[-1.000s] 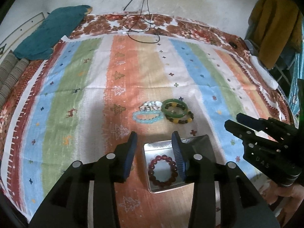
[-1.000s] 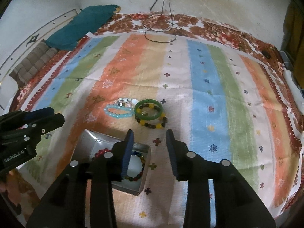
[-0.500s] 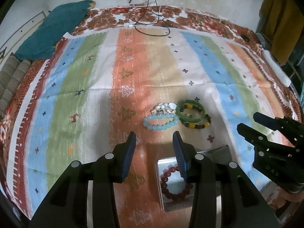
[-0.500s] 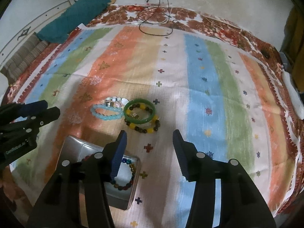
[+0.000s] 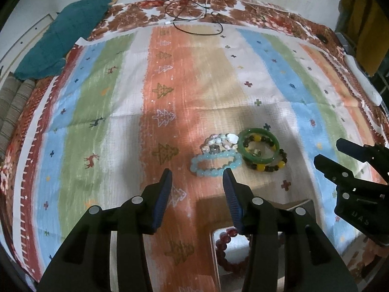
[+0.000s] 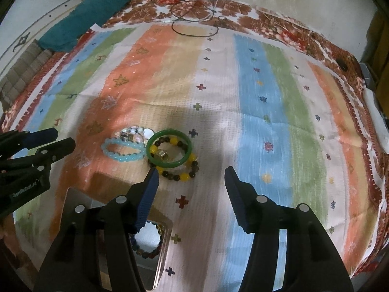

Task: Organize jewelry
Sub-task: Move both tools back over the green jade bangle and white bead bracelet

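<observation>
striped woven cloth [image 5: 126, 112]: matt, coarse weave
shiny metal tray [image 6: 73, 202]: smooth, mirror-like
smooth green bangle [image 6: 170, 149]: glossy, glass-like
pale blue bead bracelet [image 5: 215, 165]: translucent, polished
dark red bead bracelet [image 5: 225, 248]: glossy
black plastic gripper fingers [image 5: 243, 194]: matt, blue ribbed pads

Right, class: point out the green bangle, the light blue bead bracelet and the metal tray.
green bangle [image 6: 170, 163], right wrist view, near rim of the ring.
light blue bead bracelet [image 5: 211, 173], left wrist view, near beads.
metal tray [image 6: 73, 202], right wrist view, far left wall.
</observation>
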Demonstrator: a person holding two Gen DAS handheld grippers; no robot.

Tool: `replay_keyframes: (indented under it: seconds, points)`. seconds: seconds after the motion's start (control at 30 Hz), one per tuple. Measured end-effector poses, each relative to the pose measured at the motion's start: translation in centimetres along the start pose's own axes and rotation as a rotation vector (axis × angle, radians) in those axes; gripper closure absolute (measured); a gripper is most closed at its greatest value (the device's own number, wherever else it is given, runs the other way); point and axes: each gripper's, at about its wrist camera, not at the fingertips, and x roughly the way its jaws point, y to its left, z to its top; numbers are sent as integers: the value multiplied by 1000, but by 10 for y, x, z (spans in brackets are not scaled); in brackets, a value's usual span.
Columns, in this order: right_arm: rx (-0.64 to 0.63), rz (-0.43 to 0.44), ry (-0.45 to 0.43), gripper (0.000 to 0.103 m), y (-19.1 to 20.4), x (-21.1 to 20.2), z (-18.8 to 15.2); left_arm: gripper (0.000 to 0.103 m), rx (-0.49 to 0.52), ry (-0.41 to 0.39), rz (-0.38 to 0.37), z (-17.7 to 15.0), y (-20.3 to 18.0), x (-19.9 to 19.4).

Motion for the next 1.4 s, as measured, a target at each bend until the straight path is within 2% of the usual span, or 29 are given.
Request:
replay_keyframes:
  seconds: [0.17,0.3,0.4,0.77,1.17,1.3,1.4]
  points:
    - [8,5,15,44,-2,10,8,59,19,17,4,8,-3,11]
    - [31,55,28,43,-6,19,13,58,21,33,-2,14,-3,23]
    - [31,42,42,43,-8,29,16,58,12,55,-30,17,-2,30]
    - [62,61,100,43,-14,60,26,57,34,68,-34,32,-5,53]
    - [55,58,155,43,-15,90,33,57,66,145,-47,38,-8,94]
    - [53,59,176,50,-15,100,33,59,71,163,-48,40,-9,106]
    - [49,60,187,56,-16,105,33,68,69,173,-55,41,-9,112]
